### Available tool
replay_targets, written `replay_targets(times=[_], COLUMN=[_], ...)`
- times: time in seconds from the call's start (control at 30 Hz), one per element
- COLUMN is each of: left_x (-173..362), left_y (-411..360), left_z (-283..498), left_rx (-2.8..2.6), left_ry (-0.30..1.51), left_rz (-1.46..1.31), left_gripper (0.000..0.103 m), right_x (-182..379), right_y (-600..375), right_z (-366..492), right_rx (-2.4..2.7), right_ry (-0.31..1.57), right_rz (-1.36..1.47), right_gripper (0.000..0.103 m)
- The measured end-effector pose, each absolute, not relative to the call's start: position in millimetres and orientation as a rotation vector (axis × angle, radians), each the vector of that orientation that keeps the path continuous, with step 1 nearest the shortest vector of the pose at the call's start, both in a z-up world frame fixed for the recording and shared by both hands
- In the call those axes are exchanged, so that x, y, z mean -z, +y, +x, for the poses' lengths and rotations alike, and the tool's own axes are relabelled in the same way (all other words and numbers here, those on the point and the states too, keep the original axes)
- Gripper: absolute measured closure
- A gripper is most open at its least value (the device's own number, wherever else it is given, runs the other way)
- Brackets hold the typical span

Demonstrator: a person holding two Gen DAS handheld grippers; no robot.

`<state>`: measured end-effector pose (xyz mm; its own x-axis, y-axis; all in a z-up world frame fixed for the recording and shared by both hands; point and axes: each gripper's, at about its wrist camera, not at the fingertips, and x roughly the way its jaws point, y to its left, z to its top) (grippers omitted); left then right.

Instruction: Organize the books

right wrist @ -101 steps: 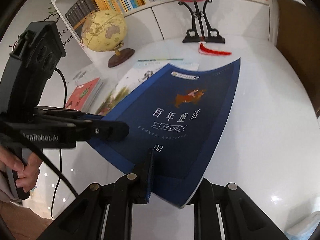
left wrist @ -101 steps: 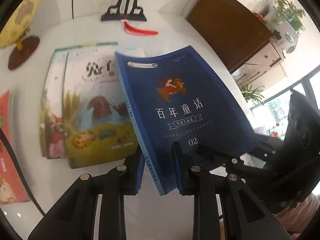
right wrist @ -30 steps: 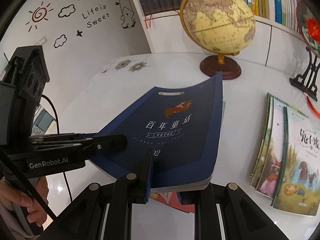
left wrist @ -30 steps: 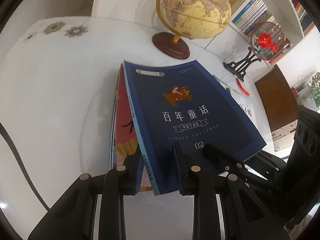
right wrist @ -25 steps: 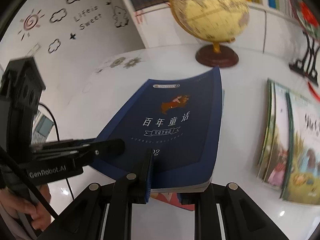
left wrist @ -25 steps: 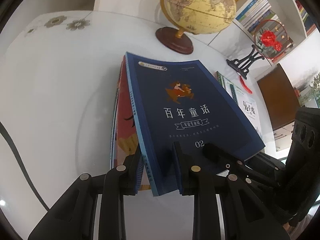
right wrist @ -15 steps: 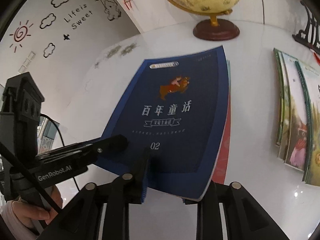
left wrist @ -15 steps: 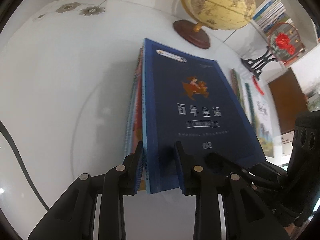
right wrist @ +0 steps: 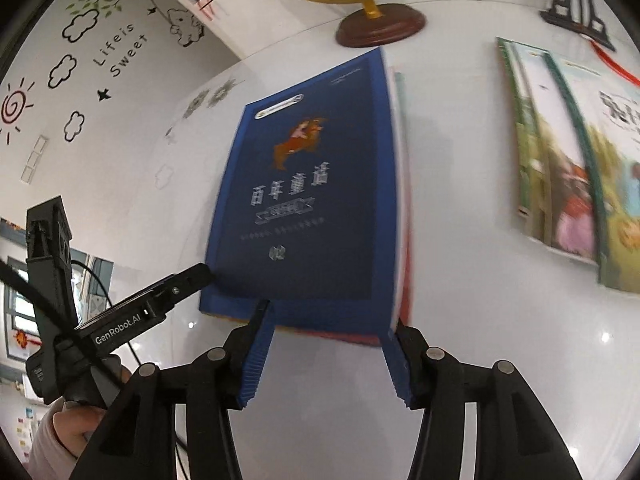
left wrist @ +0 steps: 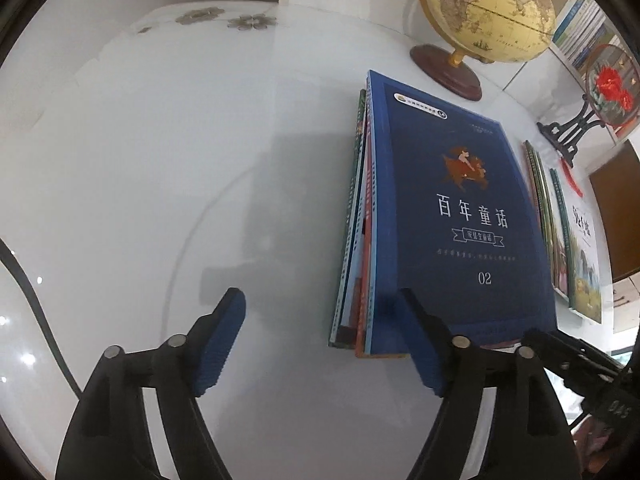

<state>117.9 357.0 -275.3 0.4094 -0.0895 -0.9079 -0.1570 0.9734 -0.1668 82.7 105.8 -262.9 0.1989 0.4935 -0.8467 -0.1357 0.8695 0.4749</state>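
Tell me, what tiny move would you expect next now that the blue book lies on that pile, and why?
Probably both pull back and up, clear of the stack. The blue book already lies flat on the other books on the white table. The left gripper and right gripper are opening, pads no longer pinching it. The picture books beside it likely come next.

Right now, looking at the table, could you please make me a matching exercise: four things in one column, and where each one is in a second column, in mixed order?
Things:
1. dark blue book
2. globe
3. picture books
4. red book

Places:
A. lying apart on the table, on the side of the right gripper
B. on top of the stack
C. standing beyond the far end of the stack
D. under the top book, only its edge showing

Pairs: 1-B, 2-C, 3-A, 4-D
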Motion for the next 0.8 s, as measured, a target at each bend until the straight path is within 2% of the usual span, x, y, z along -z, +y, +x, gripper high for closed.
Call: replay_targets(times=[0.07, 0.3, 0.6, 0.8], left_x=[278, 278, 257, 238], left_y=[360, 359, 313, 284], left_z=[108, 95, 90, 90], left_rx=[-0.065, -0.088, -0.036, 0.015], left_ry=[1.123, 1.119, 1.119, 1.141], left_rz=[-0.265, -0.293, -0.19, -0.223], left_gripper=[0.019, 0.019, 0.019, 0.019], right_x=[262, 262, 256, 242], right_y=[99, 66, 32, 5], right_z=[77, 66, 53, 48], right_rx=[-0.447, -0.375, -0.327, -0.375], right_ry=[1.298, 1.277, 1.26, 1.212], right_rz=[0.31, 0.314, 0.349, 0.325], right_gripper=[0.051, 0.05, 0.05, 0.05])
